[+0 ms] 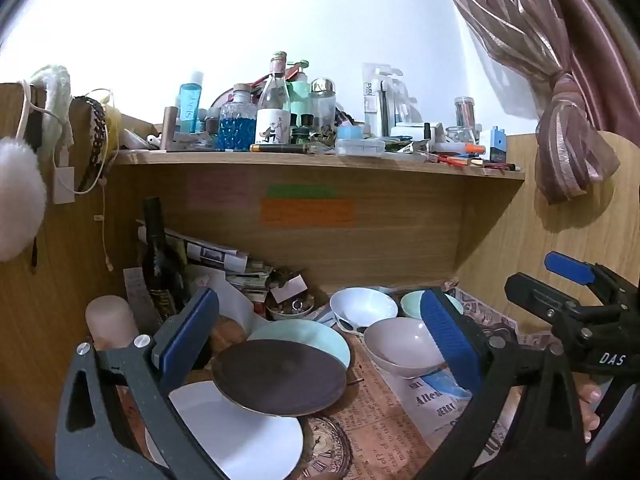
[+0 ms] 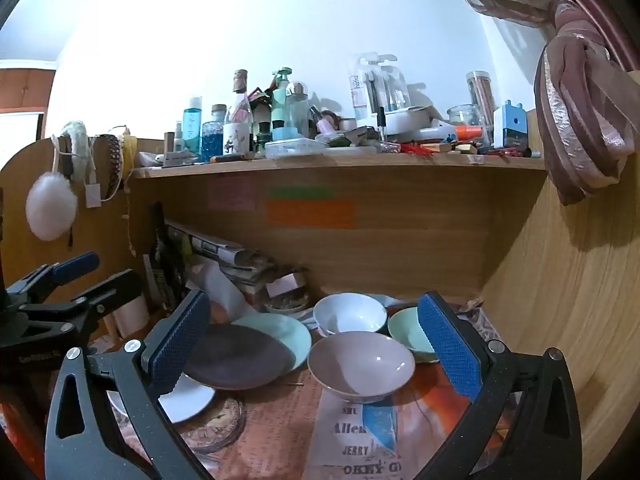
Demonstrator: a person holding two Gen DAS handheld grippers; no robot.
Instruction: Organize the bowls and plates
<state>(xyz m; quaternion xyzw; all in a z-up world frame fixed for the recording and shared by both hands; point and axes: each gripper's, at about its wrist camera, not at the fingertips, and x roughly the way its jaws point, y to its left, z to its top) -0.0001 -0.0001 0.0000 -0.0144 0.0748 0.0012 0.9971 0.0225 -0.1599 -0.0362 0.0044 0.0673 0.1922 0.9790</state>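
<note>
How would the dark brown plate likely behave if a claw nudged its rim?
The dark brown plate rests overlapping the mint plate and white plate, so it would probably slide or rock. It looks rigid and glazed, likely slippery and breakable.

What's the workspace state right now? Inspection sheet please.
Surface: desk covered in printed papers.
Job's things: dark plate overlaps mint plate and white plate; pink bowl, white bowl, mint bowl clustered to the right.
Clutter: small dish of bits, paper stack, dark bottle.
Grippers: left gripper and right gripper both open, holding nothing.
Cables: white cord hanging at left.
Surroundings: crowded shelf, curtain.
</note>
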